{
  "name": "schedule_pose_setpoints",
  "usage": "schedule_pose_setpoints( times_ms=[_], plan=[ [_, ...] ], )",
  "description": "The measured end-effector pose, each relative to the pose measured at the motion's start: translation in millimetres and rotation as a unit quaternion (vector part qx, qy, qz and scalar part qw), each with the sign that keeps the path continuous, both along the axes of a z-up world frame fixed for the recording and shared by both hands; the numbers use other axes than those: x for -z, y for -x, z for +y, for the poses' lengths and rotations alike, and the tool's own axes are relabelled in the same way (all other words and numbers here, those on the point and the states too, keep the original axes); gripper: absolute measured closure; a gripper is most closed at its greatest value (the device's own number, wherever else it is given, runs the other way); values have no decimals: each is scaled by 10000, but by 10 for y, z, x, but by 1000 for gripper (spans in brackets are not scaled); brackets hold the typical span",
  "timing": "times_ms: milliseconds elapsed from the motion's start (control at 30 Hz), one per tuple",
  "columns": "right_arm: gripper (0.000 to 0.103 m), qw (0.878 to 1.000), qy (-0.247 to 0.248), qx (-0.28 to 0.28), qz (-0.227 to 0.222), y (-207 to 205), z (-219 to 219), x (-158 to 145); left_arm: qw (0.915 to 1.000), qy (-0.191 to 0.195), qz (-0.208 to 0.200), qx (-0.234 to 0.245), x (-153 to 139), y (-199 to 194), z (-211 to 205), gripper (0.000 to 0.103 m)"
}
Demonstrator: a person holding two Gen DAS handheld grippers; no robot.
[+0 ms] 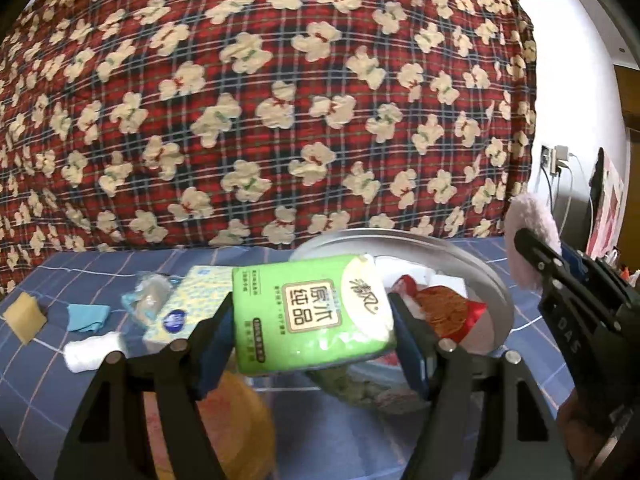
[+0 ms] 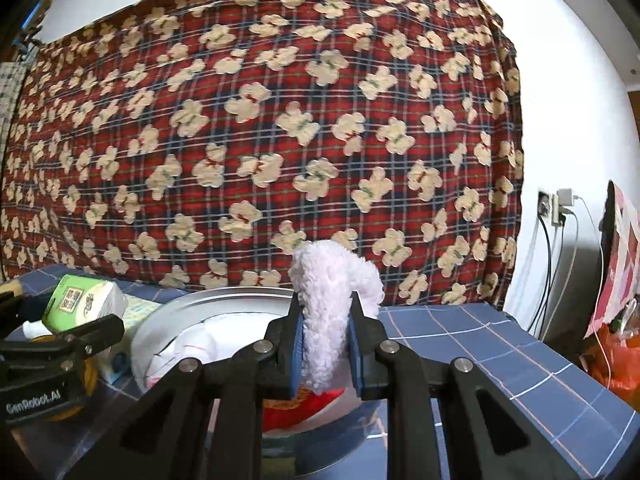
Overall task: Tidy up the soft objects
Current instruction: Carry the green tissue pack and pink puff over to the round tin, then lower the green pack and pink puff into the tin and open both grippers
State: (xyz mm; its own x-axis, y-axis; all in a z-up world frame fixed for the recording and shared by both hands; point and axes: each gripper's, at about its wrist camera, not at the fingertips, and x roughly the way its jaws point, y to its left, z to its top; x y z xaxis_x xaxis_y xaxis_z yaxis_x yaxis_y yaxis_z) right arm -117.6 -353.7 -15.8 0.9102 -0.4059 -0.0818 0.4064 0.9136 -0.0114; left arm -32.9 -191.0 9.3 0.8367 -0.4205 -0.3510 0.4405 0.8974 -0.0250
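My left gripper [image 1: 312, 320] is shut on a green tissue pack [image 1: 310, 312] and holds it above the near rim of a round metal basin [image 1: 492, 280]. The basin holds white cloth and a red and brown soft toy [image 1: 444, 308]. My right gripper [image 2: 326, 322] is shut on a fluffy white plush piece [image 2: 332, 292] and holds it over the same basin [image 2: 224, 296]. The right gripper and its plush also show at the right of the left wrist view [image 1: 532, 240]. The left gripper with the green pack shows at the left of the right wrist view [image 2: 82, 300].
On the blue checked tabletop [image 1: 48, 380] lie a yellow sponge [image 1: 25, 316], a blue cloth [image 1: 86, 317], a white roll [image 1: 94, 350], a wrapped item [image 1: 148, 296] and a yellow-blue tissue box [image 1: 188, 304]. A red bear-print blanket [image 1: 260, 100] hangs behind. Wall socket and cables [image 2: 554, 208] at right.
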Motion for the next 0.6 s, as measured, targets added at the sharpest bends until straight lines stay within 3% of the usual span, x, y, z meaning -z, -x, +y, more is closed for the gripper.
schedule_pose_setpoints(
  times_ms=[600],
  plan=[
    [82,9989,17,440,155,-165,-437,21,9990,15,199,397,14,-93,-594,31]
  ],
)
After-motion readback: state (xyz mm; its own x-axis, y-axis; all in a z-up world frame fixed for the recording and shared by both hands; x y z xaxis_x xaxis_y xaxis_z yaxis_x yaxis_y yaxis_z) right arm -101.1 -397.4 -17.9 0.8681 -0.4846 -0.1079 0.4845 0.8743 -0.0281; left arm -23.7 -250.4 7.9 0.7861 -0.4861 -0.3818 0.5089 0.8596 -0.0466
